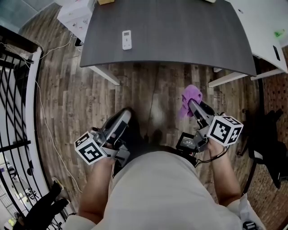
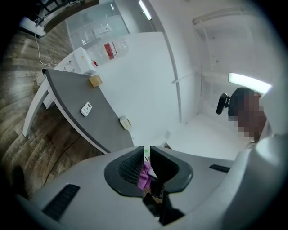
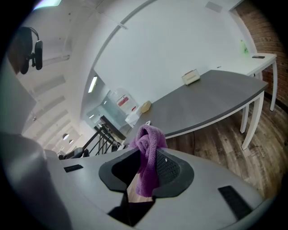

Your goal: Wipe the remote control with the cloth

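The white remote control [image 1: 127,39] lies on the dark grey table [image 1: 180,31], toward its left part; the left gripper view shows it small and far off [image 2: 86,108]. My right gripper [image 1: 193,105] is shut on a purple cloth [image 1: 191,96], which bunches above the jaws and hangs down between them [image 3: 148,143]. It is held over the wooden floor, short of the table's near edge. My left gripper [image 1: 125,113] is low at the left, also over the floor. Its jaws stand shut with only a thin slit and nothing in them [image 2: 147,150].
A small brown box [image 2: 95,81] and a pale block [image 3: 191,77] sit on the grey table. A white desk [image 1: 265,27] adjoins at the right, and a black chair [image 1: 270,134] stands below it. A black railing [image 1: 13,90] runs along the left. White cartons [image 1: 76,13] stand by the table's far left corner.
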